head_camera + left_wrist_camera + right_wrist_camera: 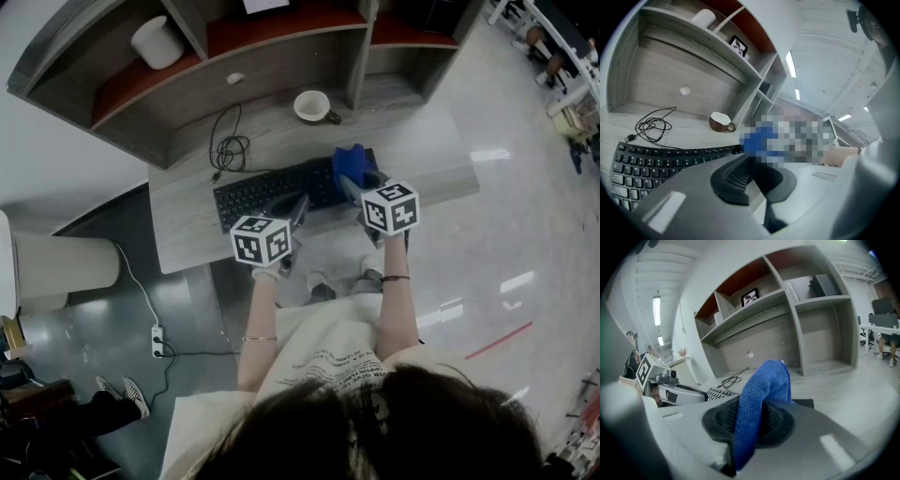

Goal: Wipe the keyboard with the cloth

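Note:
A black keyboard lies along the front of the grey desk. My right gripper is shut on a blue cloth, which hangs over the keyboard's right end. In the right gripper view the cloth stands up folded between the pads of the right gripper. My left gripper hovers over the keyboard's front edge, left of the cloth. In its own view the left gripper has its pads together with nothing between them, and the keyboard lies to its left.
A brown cup stands behind the keyboard, and a coiled black cable lies at the back left. Shelves rise behind the desk, holding a white cylinder and a picture frame. A power strip lies on the floor.

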The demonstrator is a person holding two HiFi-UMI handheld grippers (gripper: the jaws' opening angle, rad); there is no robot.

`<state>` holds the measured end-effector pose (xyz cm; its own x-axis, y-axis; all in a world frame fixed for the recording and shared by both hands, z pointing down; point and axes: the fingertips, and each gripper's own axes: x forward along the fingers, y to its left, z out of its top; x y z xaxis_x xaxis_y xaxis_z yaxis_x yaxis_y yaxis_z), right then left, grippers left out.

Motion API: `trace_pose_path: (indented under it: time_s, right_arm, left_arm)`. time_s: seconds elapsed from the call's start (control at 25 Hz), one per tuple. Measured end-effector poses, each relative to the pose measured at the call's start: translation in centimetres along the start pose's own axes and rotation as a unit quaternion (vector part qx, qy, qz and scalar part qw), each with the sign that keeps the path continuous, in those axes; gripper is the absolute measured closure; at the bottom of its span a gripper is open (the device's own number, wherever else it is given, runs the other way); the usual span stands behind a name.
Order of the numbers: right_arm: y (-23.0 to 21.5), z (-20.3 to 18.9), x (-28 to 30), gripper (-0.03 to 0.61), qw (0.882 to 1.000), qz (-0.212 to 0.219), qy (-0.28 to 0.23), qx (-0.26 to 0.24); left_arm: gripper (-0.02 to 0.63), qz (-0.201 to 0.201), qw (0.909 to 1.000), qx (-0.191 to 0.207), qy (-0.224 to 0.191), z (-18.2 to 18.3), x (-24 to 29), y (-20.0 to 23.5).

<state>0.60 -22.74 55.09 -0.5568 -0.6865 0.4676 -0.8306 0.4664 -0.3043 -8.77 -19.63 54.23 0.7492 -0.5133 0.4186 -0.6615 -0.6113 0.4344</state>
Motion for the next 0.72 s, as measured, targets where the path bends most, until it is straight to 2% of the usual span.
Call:
trace_pose_path:
  time_s: [0.72]
  right_arm:
    - [3.9, -0.4, 1.7, 0.52, 1.0, 0.013, 0.001, -0.006]
  left_arm:
    - [0.612, 0.004, 1.0, -0.002, -0.008, -0.7, -3.1, 1.7]
